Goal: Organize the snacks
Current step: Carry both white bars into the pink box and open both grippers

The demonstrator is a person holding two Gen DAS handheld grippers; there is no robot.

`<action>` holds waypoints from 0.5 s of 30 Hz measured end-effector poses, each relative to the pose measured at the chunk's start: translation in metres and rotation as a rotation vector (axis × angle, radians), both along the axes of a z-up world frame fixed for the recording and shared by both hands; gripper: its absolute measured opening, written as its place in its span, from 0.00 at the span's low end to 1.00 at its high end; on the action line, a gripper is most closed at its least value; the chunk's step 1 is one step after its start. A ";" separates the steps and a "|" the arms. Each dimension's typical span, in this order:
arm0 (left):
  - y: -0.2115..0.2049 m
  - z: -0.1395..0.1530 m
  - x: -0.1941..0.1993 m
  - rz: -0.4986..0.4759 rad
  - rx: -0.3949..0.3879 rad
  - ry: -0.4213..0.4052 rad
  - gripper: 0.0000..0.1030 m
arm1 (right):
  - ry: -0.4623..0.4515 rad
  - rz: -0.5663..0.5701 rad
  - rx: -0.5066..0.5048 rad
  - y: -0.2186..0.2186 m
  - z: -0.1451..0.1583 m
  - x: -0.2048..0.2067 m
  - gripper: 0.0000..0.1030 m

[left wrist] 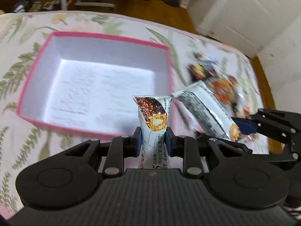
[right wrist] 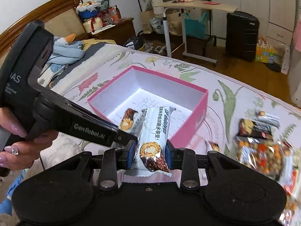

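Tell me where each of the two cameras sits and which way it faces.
Left wrist view: sits on the left gripper, looking down along its fingers at the pink box on the floral bedspread; its jaws clamp a snack bar; the right gripper enters from the right with its own snack bar.
Right wrist view: sits on the right gripper, facing the box and the room beyond; a hand holds the left gripper.
Shared: box, both bars, the loose snack pile, bedspread.

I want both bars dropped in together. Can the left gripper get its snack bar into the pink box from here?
Probably yes: the left gripper holds its snack bar beside the pink box, whose top is open.
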State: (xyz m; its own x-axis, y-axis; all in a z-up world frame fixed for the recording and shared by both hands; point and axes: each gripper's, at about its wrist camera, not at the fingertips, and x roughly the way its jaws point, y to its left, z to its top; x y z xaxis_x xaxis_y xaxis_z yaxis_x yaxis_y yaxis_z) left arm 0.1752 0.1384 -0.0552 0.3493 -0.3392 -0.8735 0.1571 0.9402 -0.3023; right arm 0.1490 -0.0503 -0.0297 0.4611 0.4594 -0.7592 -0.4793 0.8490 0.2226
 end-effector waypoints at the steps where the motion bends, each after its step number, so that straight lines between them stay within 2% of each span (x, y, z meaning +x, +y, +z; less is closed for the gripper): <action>1: 0.004 -0.003 0.008 0.023 0.001 -0.018 0.24 | -0.007 0.008 -0.008 0.005 -0.004 0.009 0.36; 3: 0.011 -0.011 0.024 0.057 -0.018 -0.045 0.24 | -0.024 0.018 -0.020 0.015 -0.011 0.028 0.36; 8: 0.028 -0.044 0.069 0.156 -0.042 0.018 0.24 | -0.036 0.104 -0.003 0.029 -0.035 0.079 0.36; 12: 0.036 -0.073 0.099 0.229 -0.045 0.071 0.24 | -0.053 0.180 -0.078 0.045 -0.057 0.113 0.36; 15: 0.040 -0.101 0.117 0.285 -0.095 0.140 0.24 | -0.022 0.213 -0.149 0.055 -0.078 0.137 0.36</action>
State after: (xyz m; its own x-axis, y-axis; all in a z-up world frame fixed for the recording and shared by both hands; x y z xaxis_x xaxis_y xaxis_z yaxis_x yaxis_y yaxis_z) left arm 0.2917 0.1789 -0.1561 0.3204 -0.3276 -0.8888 -0.1581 0.9066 -0.3912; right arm 0.2855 0.0048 -0.1075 0.3832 0.4320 -0.8164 -0.6544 0.7508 0.0902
